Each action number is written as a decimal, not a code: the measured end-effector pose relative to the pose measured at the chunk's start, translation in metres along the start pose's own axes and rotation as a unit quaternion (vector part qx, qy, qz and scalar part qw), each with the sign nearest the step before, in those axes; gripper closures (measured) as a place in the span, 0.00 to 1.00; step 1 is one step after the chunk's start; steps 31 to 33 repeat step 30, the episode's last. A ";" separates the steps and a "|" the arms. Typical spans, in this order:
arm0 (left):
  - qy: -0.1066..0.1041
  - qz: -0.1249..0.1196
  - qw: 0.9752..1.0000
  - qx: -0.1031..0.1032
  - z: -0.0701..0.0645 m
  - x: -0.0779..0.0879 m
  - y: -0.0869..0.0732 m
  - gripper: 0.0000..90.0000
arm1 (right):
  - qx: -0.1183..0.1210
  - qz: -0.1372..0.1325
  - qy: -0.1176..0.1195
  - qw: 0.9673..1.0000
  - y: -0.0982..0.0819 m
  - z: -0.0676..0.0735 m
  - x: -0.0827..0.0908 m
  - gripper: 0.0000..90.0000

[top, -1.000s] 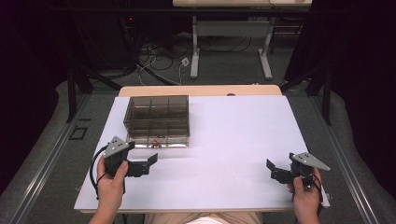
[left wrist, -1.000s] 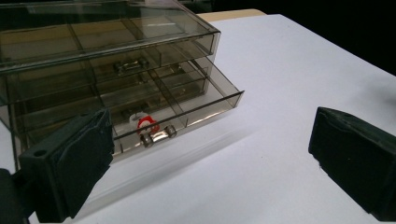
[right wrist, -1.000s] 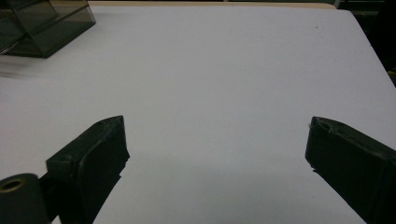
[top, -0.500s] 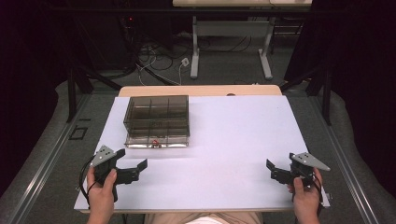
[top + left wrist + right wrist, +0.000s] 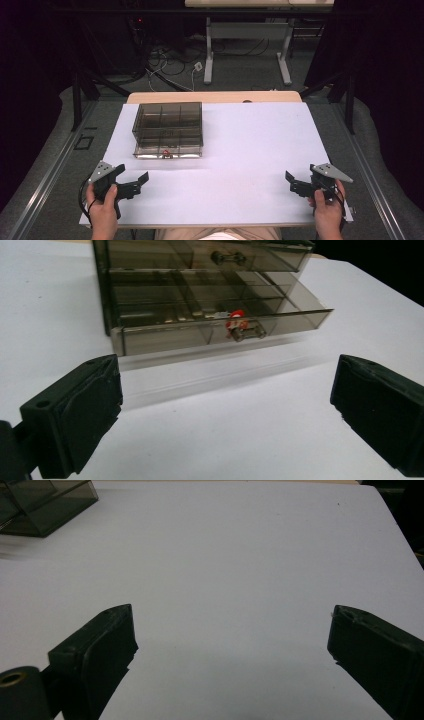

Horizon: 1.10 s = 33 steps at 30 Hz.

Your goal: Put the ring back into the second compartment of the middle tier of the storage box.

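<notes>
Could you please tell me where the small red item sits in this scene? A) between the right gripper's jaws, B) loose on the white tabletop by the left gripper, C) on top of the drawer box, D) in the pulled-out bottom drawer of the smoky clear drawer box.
D: the left gripper view shows the small red item inside the pulled-out bottom drawer of the drawer box, behind its front wall.

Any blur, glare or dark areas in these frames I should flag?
High view: white table evenly lit, surroundings very dark. Left gripper view: smoky drawer box slightly soft, with a smeared streak below its front; near claw pads soft. Right gripper view: table bright, no glare.
</notes>
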<state>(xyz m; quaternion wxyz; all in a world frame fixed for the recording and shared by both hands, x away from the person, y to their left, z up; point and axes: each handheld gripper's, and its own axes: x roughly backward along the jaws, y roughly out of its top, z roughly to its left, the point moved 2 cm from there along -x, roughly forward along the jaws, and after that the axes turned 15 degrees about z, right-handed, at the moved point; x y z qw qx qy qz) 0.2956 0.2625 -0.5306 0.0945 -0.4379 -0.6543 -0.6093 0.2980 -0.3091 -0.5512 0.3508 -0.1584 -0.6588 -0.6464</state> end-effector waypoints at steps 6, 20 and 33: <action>0.016 0.000 1.000 0.016 0.012 -0.001 -0.005 0.00 | -0.001 0.002 0.000 1.000 0.000 0.000 -0.001 0.05; 0.034 0.015 0.999 0.022 0.021 -0.009 -0.013 0.00 | -0.011 0.010 0.003 1.000 -0.002 -0.003 -0.005 0.05; 0.033 0.019 0.999 0.024 0.021 -0.011 -0.014 0.00 | -0.022 0.019 0.003 1.000 -0.003 -0.006 -0.005 0.05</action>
